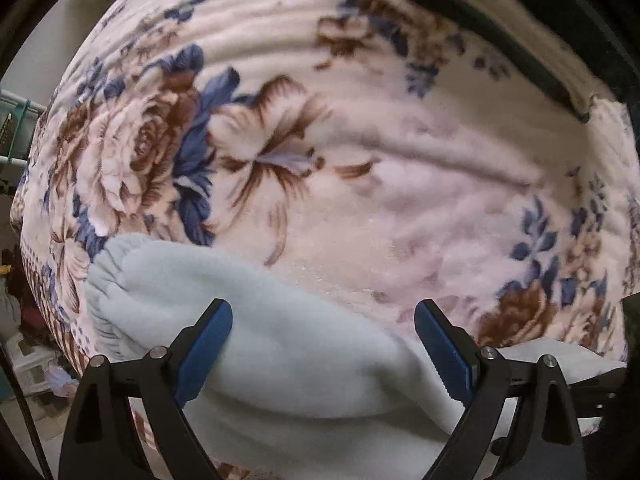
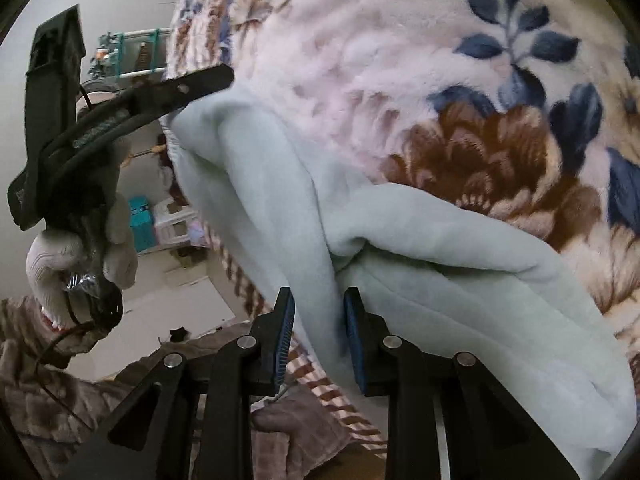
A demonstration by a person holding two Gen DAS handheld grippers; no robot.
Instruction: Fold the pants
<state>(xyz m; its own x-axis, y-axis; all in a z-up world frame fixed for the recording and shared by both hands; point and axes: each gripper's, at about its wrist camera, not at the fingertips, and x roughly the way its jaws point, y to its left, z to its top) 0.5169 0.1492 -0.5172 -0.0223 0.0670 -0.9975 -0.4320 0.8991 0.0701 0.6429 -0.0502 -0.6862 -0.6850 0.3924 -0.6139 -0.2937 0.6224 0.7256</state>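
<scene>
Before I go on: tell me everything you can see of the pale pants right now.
The pants are pale mint-white fleece, soft and thick, lying bunched in loose folds on the floral blanket. One gathered elastic end shows in the left wrist view. The right gripper has a hanging fold between its narrowly set blue pads. The left gripper stands wide open over the cloth, gripping nothing.

No text, label, brand, number or sign can be read in either view. Faint marks are seen on the dark claw body at the left edge of the right wrist view, but they are too blurred to be made out.
</scene>
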